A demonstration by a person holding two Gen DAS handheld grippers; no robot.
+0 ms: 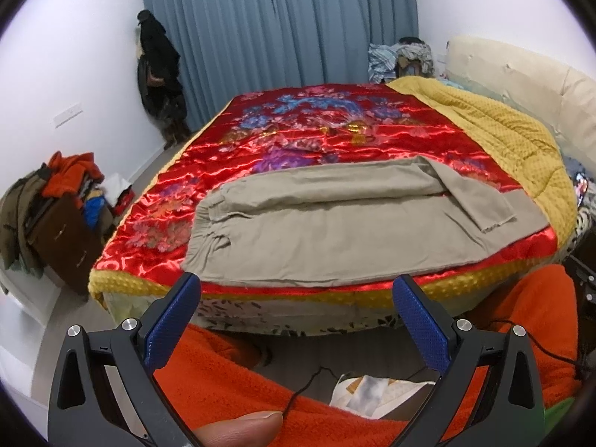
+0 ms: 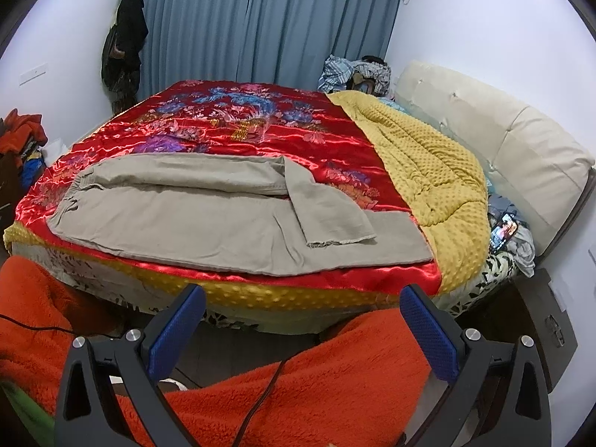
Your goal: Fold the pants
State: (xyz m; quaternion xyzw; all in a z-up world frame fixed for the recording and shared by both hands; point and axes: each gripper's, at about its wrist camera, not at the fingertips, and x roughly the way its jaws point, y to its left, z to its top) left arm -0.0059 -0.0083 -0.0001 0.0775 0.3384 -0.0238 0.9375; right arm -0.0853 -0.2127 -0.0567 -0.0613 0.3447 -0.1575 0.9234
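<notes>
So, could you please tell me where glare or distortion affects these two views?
Left wrist view: glare streaks the red satin quilt, and fisheye bows the bed edge. Right wrist view: the same quilt glares, corners vignette black, and the beige pants stay evenly lit.

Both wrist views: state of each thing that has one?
Left gripper: open, empty, short of the bed.
Right gripper: open, empty.
Pants: flat on the red quilt, one leg end folded back.
Curtains: drawn shut.
Phone: screen lit.
</notes>
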